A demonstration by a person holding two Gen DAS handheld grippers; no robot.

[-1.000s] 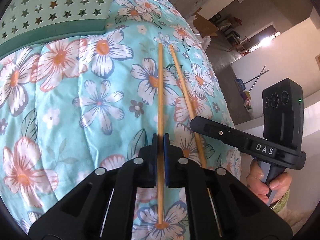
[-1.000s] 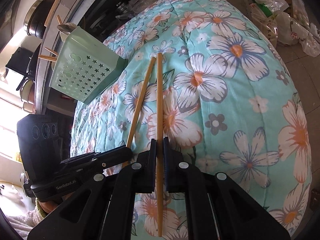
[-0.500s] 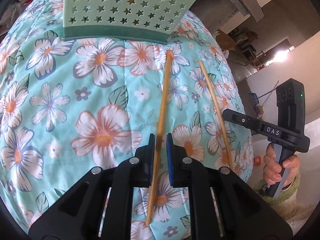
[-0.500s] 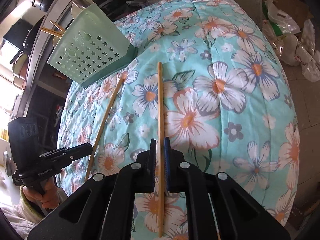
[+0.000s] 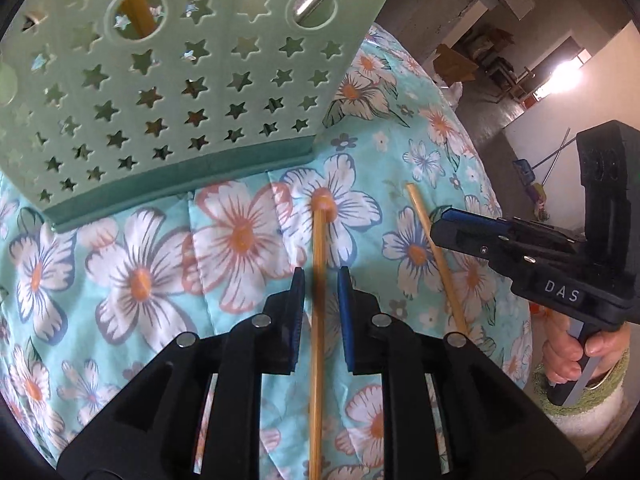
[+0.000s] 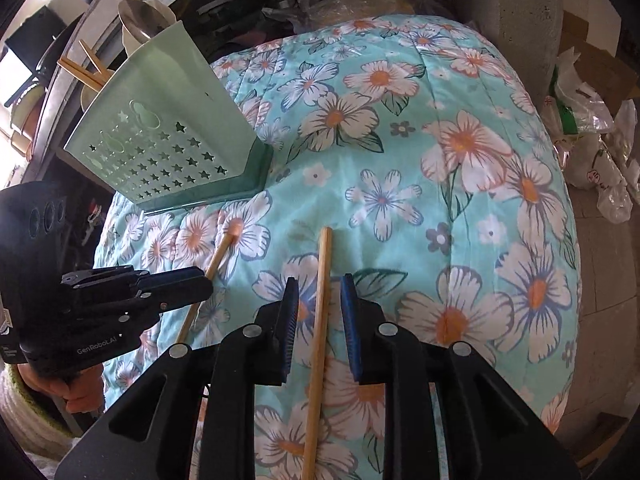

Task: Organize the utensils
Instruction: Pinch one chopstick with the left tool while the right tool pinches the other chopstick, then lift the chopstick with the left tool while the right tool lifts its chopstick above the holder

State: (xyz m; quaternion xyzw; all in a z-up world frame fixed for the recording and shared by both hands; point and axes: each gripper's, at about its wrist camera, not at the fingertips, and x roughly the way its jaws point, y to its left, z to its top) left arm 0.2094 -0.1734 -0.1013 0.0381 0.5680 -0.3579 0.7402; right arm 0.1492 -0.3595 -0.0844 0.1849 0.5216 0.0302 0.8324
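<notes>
Right now, from the left wrist, a slim bamboo chopstick [image 5: 318,320] lies lengthwise between the left gripper's [image 5: 320,308] blue pads [image 5: 345,312]; the jaws are opening, a narrow gap on each side, neither pad pressing on the stick. Its far tip points at the mint-green utensil holder [image 5: 192,92], stopping just short of the holder's darker base band. Star cut-outs pierce that holder, and through two larger holes near its top a wooden stick and a metal handle show inside. A second chopstick [image 5: 436,256] lies to the right of the first, slanting, under the right gripper [image 5: 454,226], held by a hand [image 5: 568,356] in a green-and-white knitted cuff. Everything rests on a turquoise quilt [image 5: 132,280] printed with white and orange flowers. Beyond the holder are concrete walls and a bright opening.

From the right wrist, the second chopstick [image 6: 320,316] runs between the right gripper's [image 6: 319,312] pads [image 6: 349,316], jaws opening, stick loose between them, tip aimed past the holder's [image 6: 160,136] right corner. Near the holder the first chopstick [image 6: 208,276] slants under the left gripper [image 6: 188,282]. A spoon bowl [image 6: 138,18] and more chopsticks stick out of the holder's top. Plastic bags [image 6: 592,140] lie on the tiled floor far right of the holder.
</notes>
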